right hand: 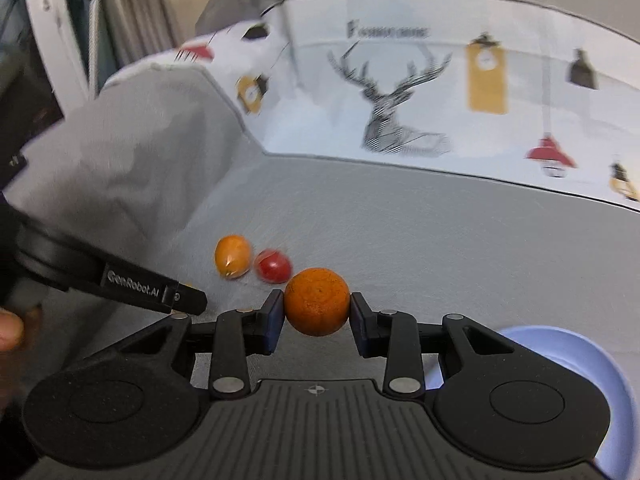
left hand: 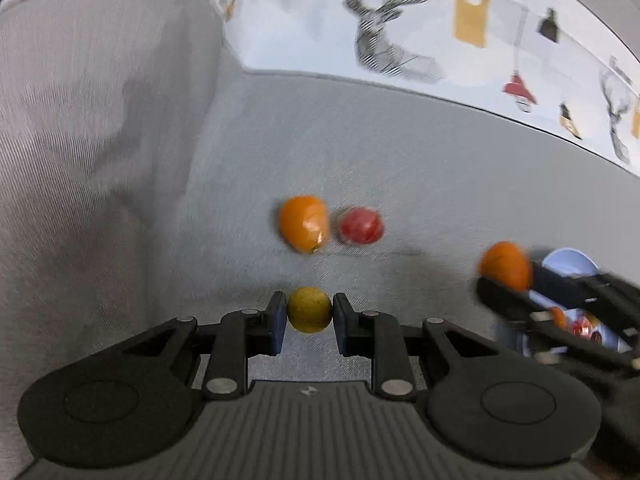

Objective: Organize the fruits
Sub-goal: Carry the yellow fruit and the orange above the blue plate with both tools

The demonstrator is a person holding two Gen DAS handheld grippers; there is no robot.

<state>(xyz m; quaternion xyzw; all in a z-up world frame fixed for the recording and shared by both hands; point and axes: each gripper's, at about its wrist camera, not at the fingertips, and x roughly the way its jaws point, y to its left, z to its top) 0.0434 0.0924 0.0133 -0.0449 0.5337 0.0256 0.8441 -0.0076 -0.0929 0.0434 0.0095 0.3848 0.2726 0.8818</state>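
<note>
My left gripper is shut on a small yellow fruit just above the grey sofa seat. My right gripper is shut on a round orange fruit; it also shows in the left wrist view at the right, over a pale blue bowl. An oval orange fruit and a red fruit lie side by side on the seat beyond both grippers; in the right wrist view they are the orange one and the red one.
The pale blue bowl sits at the lower right and holds some small orange and red fruits. A grey cushion rises at the left. A deer-print cushion lines the back. The left gripper's body reaches in from the left.
</note>
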